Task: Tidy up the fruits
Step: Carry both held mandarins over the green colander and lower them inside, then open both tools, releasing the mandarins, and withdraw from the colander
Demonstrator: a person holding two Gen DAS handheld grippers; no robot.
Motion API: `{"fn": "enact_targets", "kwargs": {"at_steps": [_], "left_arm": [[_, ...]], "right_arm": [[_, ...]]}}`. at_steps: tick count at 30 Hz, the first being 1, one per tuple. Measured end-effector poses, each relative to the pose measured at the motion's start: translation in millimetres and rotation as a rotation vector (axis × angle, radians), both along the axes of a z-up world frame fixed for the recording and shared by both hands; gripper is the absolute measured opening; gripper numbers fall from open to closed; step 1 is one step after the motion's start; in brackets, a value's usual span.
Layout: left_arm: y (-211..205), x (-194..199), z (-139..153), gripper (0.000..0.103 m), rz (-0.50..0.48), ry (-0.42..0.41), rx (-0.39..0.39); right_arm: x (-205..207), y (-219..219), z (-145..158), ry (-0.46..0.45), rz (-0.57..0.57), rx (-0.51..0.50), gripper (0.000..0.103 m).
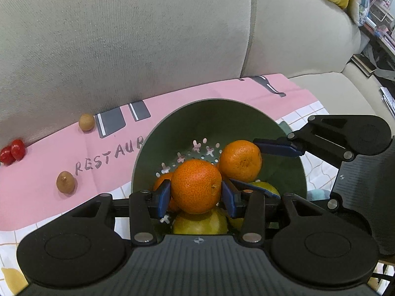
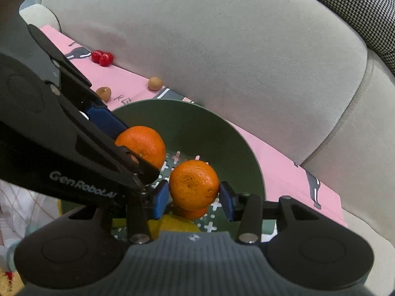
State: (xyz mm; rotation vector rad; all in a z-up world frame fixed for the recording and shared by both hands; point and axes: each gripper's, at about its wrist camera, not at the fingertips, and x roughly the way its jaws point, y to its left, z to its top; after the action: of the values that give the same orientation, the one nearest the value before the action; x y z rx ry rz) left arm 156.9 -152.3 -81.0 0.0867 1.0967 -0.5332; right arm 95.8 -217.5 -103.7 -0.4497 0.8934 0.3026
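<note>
L gripper [image 1: 196, 194]: blue pads closed on an orange mandarin [image 1: 196, 186], pads touching its L and R sides; fruit held above the green perforated bowl [image 1: 217, 113], over a yellow-green citrus [image 1: 200, 223] lying in the bowl's near part; part of another orange fruit [image 1: 161, 180] shows behind the L pad.

R gripper [image 2: 193, 198]: blue pads closed on a second mandarin [image 2: 193, 185], also above the bowl interior, w/ a further orange fruit [image 2: 195, 213] just beneath it and a yellow fruit [image 2: 172, 223] near.

In the L wrist view, the R gripper's mandarin sits at centre-right, just beside the L gripper's fruit; contact btwn the two cannot be told.

Bowl stands on a pink printed cloth [image 1: 49, 172] lying on a grey sofa [image 1: 123, 37]; on the cloth, L of bowl: two brown longans [image 1: 65, 182] [image 1: 86, 122], well apart; two red cherry tomatoes [image 1: 12, 151] at far L, touching each other, against the sofa back.
</note>
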Motion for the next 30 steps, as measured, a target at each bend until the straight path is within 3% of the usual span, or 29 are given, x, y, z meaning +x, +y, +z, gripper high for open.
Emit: {"fn": "enact_targets", "kwargs": {"at_steps": [15,30], "left_arm": [[2,30,-15,0.049,0.038,0.048,-0.012],[-5,34,-14,0.051,0.031,0.044,0.001]], "right_arm": [[27,6,-16,-0.006,0.036,-0.041,0.042],[42,7,-26,-0.007,0.019,-0.059,0.042]]}}
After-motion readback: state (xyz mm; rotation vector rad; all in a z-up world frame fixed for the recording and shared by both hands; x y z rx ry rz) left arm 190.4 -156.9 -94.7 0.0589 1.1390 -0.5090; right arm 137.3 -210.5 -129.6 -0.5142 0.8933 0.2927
